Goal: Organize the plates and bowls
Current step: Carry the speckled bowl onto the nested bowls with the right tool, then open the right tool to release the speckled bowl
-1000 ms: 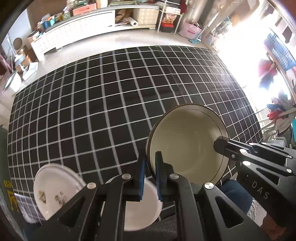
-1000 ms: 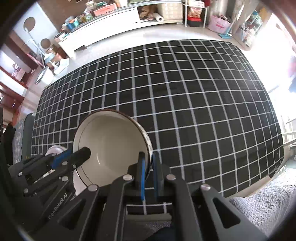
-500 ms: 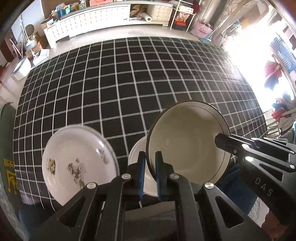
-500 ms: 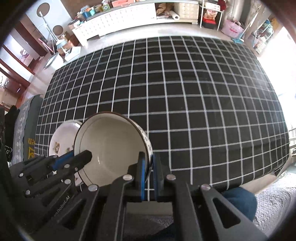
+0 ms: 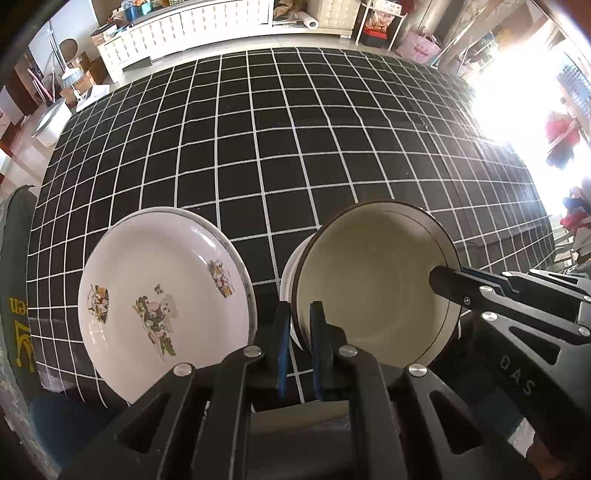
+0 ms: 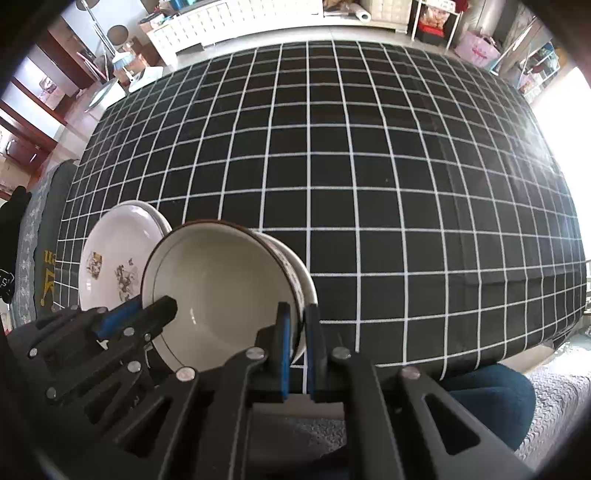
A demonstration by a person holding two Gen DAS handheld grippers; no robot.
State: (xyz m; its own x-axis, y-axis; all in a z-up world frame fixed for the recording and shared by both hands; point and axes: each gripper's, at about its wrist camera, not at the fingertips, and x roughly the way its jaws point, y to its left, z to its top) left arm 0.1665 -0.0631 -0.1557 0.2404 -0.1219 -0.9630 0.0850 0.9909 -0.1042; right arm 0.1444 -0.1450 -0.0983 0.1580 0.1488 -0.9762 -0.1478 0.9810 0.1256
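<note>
A cream bowl [image 5: 373, 280] with a dark rim hangs tilted over the near edge of the table. My left gripper [image 5: 300, 332] is shut on its left rim, and my right gripper [image 6: 299, 332] is shut on its right rim. Each gripper shows in the other's view: the right gripper [image 5: 441, 278] and the left gripper [image 6: 166, 306]. Right under the bowl [image 6: 218, 288] lies a white dish [image 5: 290, 269], mostly hidden. A white plate [image 5: 162, 295] with flower prints lies to its left, and the right wrist view shows this plate [image 6: 114, 258] too.
A black tablecloth [image 5: 295, 147] with a white grid covers the table. A person's blue trouser leg [image 6: 487, 391] is at the near edge. A dark green cloth [image 5: 18, 295] with yellow letters hangs at the left. White cabinets [image 5: 184, 22] stand beyond the table.
Both grippers have carried the bowl down and across towards the near left part of the table. The flowered plate has come fully into view, and the bowl now covers the white dish.
</note>
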